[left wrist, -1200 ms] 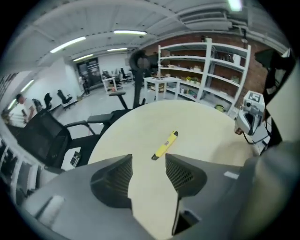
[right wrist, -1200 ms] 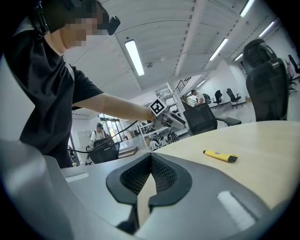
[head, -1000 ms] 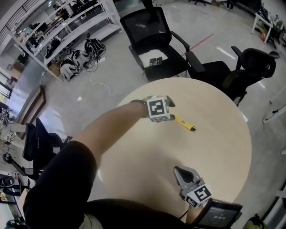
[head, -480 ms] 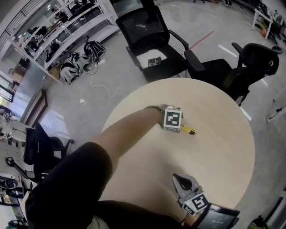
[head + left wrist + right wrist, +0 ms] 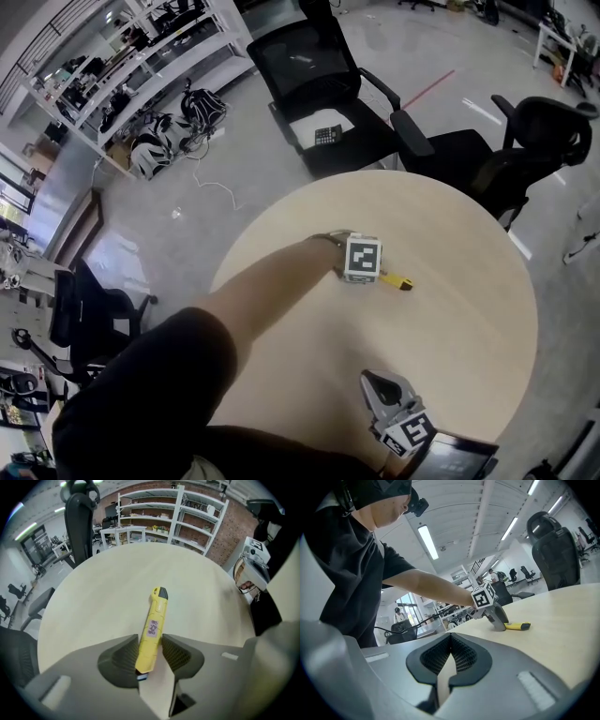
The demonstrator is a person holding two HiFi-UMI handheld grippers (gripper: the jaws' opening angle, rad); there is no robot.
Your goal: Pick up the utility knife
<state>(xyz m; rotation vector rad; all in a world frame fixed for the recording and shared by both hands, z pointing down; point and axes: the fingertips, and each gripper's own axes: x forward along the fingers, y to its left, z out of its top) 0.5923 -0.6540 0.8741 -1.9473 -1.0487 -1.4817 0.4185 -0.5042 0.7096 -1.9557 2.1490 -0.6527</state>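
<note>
The knife (image 5: 153, 620) is lying on the table (image 5: 93, 597), long axis pointing straight away from the left hand-held gripper (image 5: 150, 644), whose jaws have just been closing and are pinching its near end; the right hand-held gripper (image 5: 451, 641) is sitting shut, empty, well apart

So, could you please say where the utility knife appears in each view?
Head view: utility knife near centre, right of the left claw.
Left gripper view: centre, between jaws that have just been closing.
Right gripper view: right of centre.
Shared landmark: the round table.
</note>
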